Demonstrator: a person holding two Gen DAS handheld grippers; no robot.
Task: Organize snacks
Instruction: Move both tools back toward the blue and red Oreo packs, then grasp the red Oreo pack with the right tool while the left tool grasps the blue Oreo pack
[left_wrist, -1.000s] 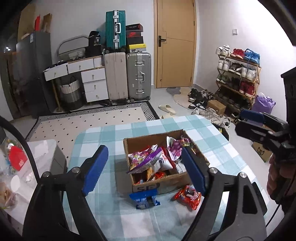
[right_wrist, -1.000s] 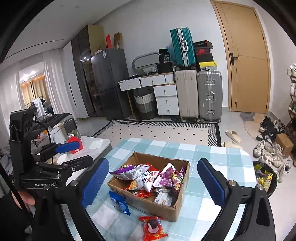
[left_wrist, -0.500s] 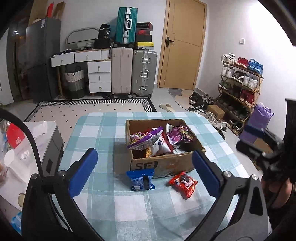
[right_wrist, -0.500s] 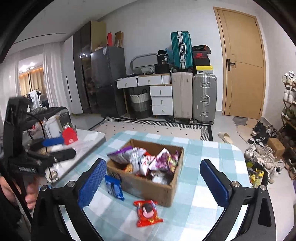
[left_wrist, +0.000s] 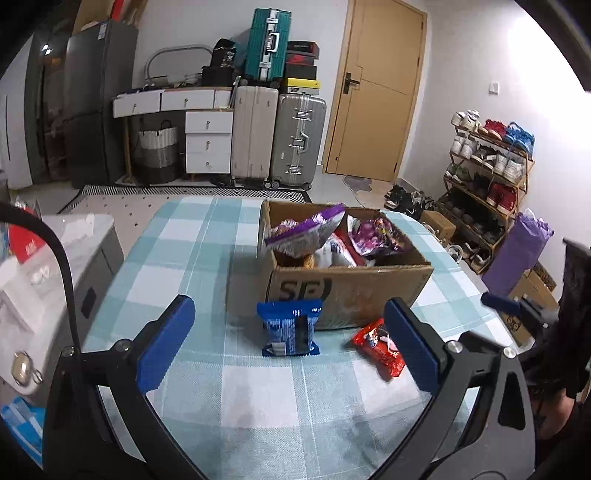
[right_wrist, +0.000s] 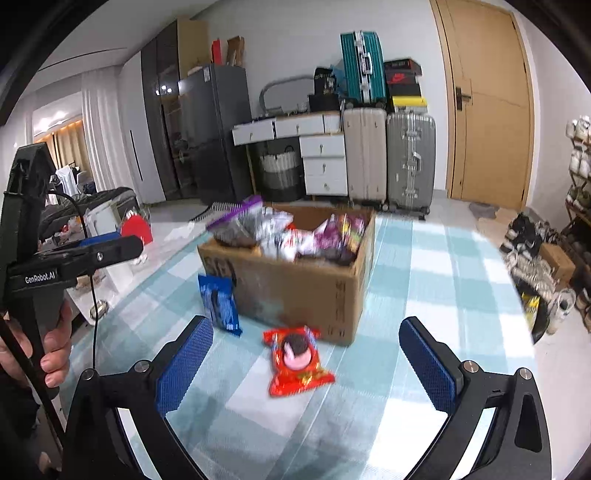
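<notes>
Two snack packets are lying loose on the checked bench (left_wrist: 192, 258), both just in front of the cardboard box (left_wrist: 347, 291) that is already holding a heap of other packets. The blue packet (left_wrist: 290, 326) is leaning upright against the box's front wall; the red packet (right_wrist: 297, 363) is lying flat just beside the box's near corner. Both are looking like light, soft foil pouches that crinkle and slide, with biscuits inside that could be crushing under a hard squeeze, so a gentle pinch is looking wise: across the narrow width of the blue one near its top seam, and along a crimped edge of the red one, which is giving little height above the cloth to get under. The left gripper (left_wrist: 291, 343) is facing the blue packet with its fingers spread wide and nothing between them; the right gripper (right_wrist: 306, 365) is facing the red packet, also wide and empty. The box wall right behind the blue packet is leaving little room for a far finger, and the purple bag (left_wrist: 306, 230) is sticking up over the box's rim, crowding the space where more packets would be going.
</notes>
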